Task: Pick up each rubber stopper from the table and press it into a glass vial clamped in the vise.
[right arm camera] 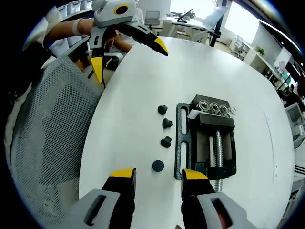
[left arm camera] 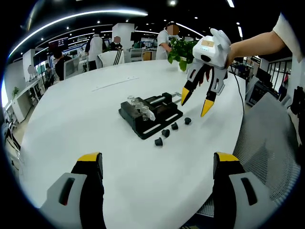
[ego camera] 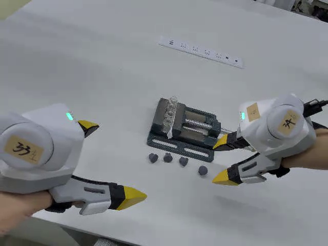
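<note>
Stoppers, four in all, lie in a row on the table just along the near edge of the vise, which clamps a row of glass vials. The right gripper hovers beside the vise's screw end, fingers partly open and empty. The left gripper hangs well off the vise's opposite end, fingers spread wide, holding nothing.

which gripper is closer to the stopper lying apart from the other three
Right. The right gripper is just to the right of that stopper, one jaw tip close beside it. The left gripper is far off to the left, past the other three stoppers.
</note>
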Demonstrator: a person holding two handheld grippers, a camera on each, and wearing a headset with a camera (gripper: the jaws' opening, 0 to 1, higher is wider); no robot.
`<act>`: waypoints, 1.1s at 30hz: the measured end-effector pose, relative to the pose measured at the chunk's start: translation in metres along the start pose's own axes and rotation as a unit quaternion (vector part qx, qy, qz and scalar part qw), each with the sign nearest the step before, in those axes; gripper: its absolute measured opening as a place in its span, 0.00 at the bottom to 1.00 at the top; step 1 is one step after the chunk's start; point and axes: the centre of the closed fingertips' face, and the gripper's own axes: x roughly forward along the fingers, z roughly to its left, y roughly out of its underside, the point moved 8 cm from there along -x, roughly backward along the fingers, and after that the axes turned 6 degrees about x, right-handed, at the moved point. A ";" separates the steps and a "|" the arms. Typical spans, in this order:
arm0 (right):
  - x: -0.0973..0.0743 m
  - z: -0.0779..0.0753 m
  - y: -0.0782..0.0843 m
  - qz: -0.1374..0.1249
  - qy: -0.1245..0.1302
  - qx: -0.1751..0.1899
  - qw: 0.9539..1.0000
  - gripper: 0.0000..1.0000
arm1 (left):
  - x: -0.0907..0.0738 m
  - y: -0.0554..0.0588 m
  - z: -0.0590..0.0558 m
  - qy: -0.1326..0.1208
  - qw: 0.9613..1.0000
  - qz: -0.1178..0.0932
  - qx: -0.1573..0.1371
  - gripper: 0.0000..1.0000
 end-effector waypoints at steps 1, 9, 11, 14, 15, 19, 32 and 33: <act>0.003 0.000 -0.001 0.002 -0.001 -0.005 1.000 0.32 | 0.000 0.000 0.001 0.001 1.000 0.000 0.001 0.95; 0.015 0.000 0.001 0.016 -0.007 -0.053 0.998 0.20 | 0.002 0.000 0.001 0.002 1.000 0.002 -0.002 0.95; 0.016 0.001 0.001 0.014 -0.010 -0.060 0.998 0.16 | 0.004 0.001 0.000 0.004 1.000 0.002 -0.003 0.95; 0.017 0.000 0.001 0.015 -0.007 -0.068 0.998 0.16 | 0.005 0.002 0.000 0.005 1.000 0.004 -0.002 0.95; 0.018 0.001 0.001 0.018 -0.009 -0.071 0.997 0.16 | 0.005 0.003 0.000 0.006 1.000 0.004 -0.002 0.94; 0.021 0.003 0.005 0.035 -0.012 -0.090 0.995 0.15 | 0.006 0.002 -0.001 0.007 1.000 0.007 -0.004 0.94; 0.025 0.002 0.005 0.038 -0.016 -0.097 0.994 0.10 | 0.009 0.009 -0.001 0.009 1.000 0.011 -0.015 0.94; 0.025 0.002 0.005 0.039 -0.016 -0.099 0.994 0.10 | 0.009 0.008 -0.001 0.009 1.000 0.010 -0.015 0.94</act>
